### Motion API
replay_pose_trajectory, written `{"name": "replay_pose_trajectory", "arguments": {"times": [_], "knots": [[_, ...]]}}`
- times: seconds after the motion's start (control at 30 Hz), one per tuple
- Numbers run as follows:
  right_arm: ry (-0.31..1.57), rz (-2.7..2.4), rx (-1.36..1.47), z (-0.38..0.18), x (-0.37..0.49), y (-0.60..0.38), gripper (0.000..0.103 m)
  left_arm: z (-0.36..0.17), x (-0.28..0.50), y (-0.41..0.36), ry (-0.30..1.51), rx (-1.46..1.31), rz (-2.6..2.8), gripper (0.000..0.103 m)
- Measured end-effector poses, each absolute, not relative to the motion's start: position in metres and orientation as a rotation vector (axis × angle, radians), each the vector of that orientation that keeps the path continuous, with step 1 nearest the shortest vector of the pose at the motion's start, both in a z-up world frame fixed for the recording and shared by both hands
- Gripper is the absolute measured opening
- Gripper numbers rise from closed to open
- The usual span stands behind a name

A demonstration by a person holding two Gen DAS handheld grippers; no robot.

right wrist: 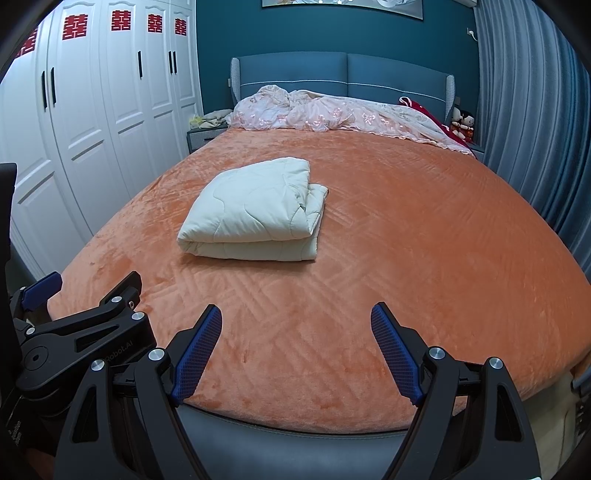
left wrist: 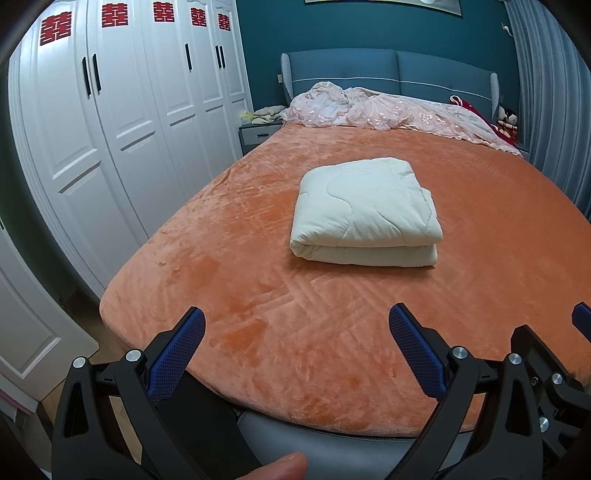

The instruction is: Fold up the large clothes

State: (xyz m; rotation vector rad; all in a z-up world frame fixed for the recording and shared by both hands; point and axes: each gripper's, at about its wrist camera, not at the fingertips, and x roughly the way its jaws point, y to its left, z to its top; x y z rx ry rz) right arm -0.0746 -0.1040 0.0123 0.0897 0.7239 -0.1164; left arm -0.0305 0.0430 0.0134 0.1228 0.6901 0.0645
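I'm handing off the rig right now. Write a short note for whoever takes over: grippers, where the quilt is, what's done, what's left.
Left hand-held gripper: open, holding nothing, above the foot of the bed.
Right hand-held gripper: open, holding nothing, beside the left.
White quilt: folded into a compact stack, lying mid-bed on the orange bedspread, touched by neither gripper.
Done: quilt looks folded.
Left: possibly the crumpled pink cover by the headboard.

One folded cream quilted duvet (left wrist: 364, 210) lay mid-bed, at 12 o'clock from grippers. One bed with orange plush cover (left wrist: 258, 314). One crumpled pink lace coverlet (left wrist: 373, 109) at 12 o'clock, against one blue padded headboard (left wrist: 391, 70) of two panels. Five red double-happiness paper cuts (left wrist: 114, 15) on white wardrobe doors (left wrist: 122, 96), 10 o'clock. Two dolls (right wrist: 462, 123) at 2 o'clock. Two black grippers with blue pads counted: left gripper (left wrist: 297, 339), right gripper (right wrist: 295, 339), both gaping.
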Motion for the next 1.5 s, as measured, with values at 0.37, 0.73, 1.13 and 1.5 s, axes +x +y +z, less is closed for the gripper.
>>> {"name": "replay_pose_trajectory", "arguments": {"times": [0.37, 0.73, 1.13, 1.5], "knots": [[0.726, -0.115, 0.089, 0.012, -0.075, -0.104, 0.081, 0.011, -0.03, 0.043, 0.691, 0.122, 0.07, 0.097], [0.73, -0.112, 0.09, 0.006, -0.075, -0.105, 0.081, 0.009, -0.03, 0.044, 0.692, 0.119, 0.079, 0.097], [0.73, -0.111, 0.091, 0.006, -0.075, -0.105, 0.081, 0.009, -0.031, 0.046, 0.688, 0.116, 0.087, 0.097], [0.733, -0.107, 0.092, 0.002, -0.076, -0.103, 0.081, 0.008, -0.031, 0.048, 0.698, 0.1, 0.093, 0.095]]}}
